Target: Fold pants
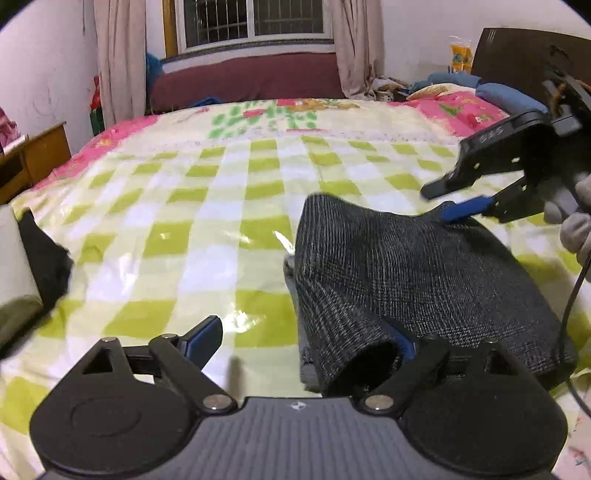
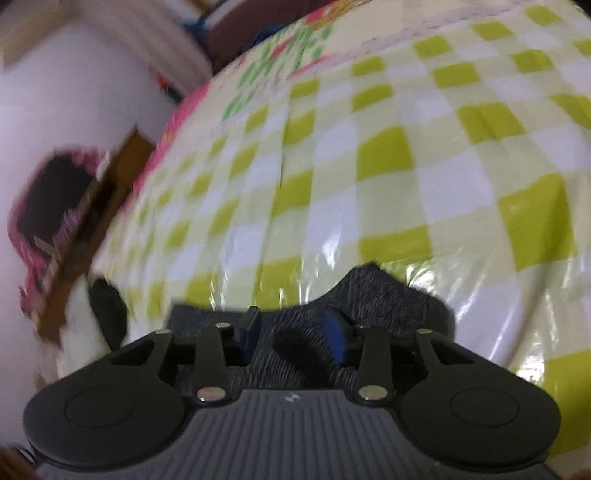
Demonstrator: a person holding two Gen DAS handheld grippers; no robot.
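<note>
Left wrist view: pants (image 1: pixel 424 273), dark grey woven cloth, bunched in folded heap on bed (image 1: pixel 207 221) (green-and-white checked cover). Left gripper (image 1: pixel 310 343) spread wide, right finger under cloth edge, nothing clamped. Right gripper (image 1: pixel 448 201) parted at far edge of pants, fingers apart over cloth; no containers visible.

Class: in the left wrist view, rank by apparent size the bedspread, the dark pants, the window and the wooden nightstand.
1. bedspread
2. dark pants, though enlarged by nearness to the camera
3. window
4. wooden nightstand, partly cut off, so unsure against the window
</note>
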